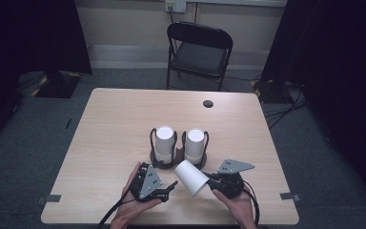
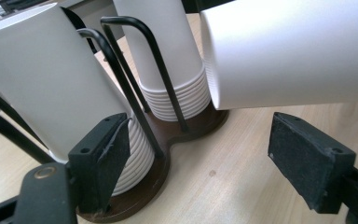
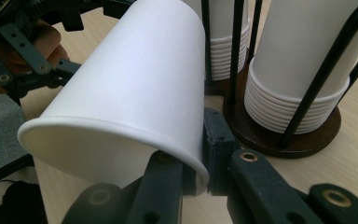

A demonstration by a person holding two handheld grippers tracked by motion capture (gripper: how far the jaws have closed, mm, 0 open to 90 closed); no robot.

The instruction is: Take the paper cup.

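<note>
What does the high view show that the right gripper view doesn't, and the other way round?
High view alone: the whole table, a folding chair behind it, a dark hole near the table's far edge, and both forearms coming in from the bottom.

Right gripper view alone: the right hand-held gripper pinching the loose cup's rim wall, one jaw inside and one outside, and the stacked rims at the foot of each stack.

Both: the loose white cup lying tilted, two cup stacks in a black wire holder, and the left hand-held gripper beside the cup.

a black folding chair (image 1: 198, 52) stands at twelve o'clock beyond the wooden table (image 1: 114, 124); a wall socket (image 1: 175, 5) sits above it.
</note>
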